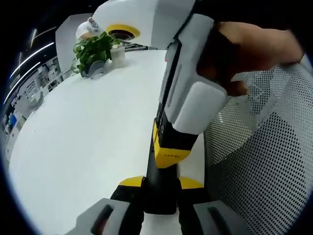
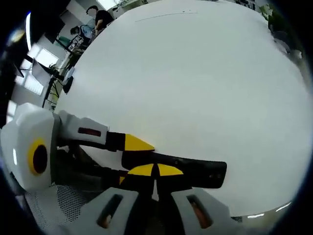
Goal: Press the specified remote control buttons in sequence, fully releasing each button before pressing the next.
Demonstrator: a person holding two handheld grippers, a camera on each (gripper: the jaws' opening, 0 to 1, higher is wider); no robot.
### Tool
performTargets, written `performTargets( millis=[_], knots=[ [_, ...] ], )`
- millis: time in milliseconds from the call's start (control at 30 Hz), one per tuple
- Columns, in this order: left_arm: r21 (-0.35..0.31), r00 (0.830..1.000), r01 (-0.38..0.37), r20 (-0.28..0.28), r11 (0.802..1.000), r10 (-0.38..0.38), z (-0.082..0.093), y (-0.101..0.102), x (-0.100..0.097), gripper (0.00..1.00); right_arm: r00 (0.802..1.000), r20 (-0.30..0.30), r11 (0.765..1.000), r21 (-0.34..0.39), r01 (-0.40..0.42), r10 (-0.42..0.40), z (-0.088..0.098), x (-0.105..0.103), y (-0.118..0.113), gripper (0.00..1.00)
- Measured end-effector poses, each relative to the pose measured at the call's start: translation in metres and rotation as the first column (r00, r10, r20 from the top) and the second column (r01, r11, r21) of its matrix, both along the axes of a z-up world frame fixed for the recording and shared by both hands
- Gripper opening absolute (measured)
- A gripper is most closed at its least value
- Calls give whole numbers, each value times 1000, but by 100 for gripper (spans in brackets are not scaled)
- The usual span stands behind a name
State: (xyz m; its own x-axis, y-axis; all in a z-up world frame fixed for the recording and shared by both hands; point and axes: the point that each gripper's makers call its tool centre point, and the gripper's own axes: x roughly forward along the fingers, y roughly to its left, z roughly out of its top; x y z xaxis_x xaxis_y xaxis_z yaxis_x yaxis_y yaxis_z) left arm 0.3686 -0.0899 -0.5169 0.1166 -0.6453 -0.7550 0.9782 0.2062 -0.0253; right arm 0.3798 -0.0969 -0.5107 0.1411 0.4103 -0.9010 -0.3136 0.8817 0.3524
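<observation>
In the left gripper view, your left gripper [image 1: 161, 182] has its two grey, yellow-tipped fingers closed on the remote [image 1: 157, 171], a slim black bar that runs straight ahead from between them. Further along the remote, your right gripper [image 1: 171, 149] comes down from the upper right, its blocky white body held in your hand [image 1: 244, 54]. Its yellow tips are drawn together and sit on the remote's face. Left of the fingers spreads the smooth white table [image 1: 88, 132]. At its far edge is a leafy green potted plant [image 1: 95, 51] with a small ribbed white pot [image 1: 117, 53] just beside it. Right of the fingers is a chair [image 1: 264, 161] with a perforated grey mesh back.

In the right gripper view, your right gripper [image 2: 156, 170] shows both yellow pads meeting with only a thin seam between them, so the fingers are closed with nothing between them. They rest against the remote [image 2: 195, 172], which lies crosswise just ahead of the tips, matte black with a squared end to the right. The left gripper [image 2: 129, 159] reaches in from the left and clamps the remote's other end between its wedge-shaped yellow tips. Beyond them the table [image 2: 195, 73] stretches pale and bare. A person [image 2: 102, 19] stands past its far edge.
</observation>
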Motion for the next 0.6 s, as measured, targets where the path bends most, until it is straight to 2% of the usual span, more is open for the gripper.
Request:
performTargets(
  millis=[133, 467, 600],
  knots=[
    [1, 1000, 0, -1, 1000, 0, 0, 0, 0, 25, 1000, -11, 1000, -2, -5, 5, -3, 0, 1, 0],
    [7, 1000, -5, -8, 1000, 5, 0, 0, 0, 25, 1000, 11, 1000, -19, -10, 11, -3, -1, 1, 0],
    [7, 999, -28, -21, 1000, 28, 0, -1, 0, 25, 1000, -15, 999, -43, -11, 11, -4, 1, 1, 0]
  ],
)
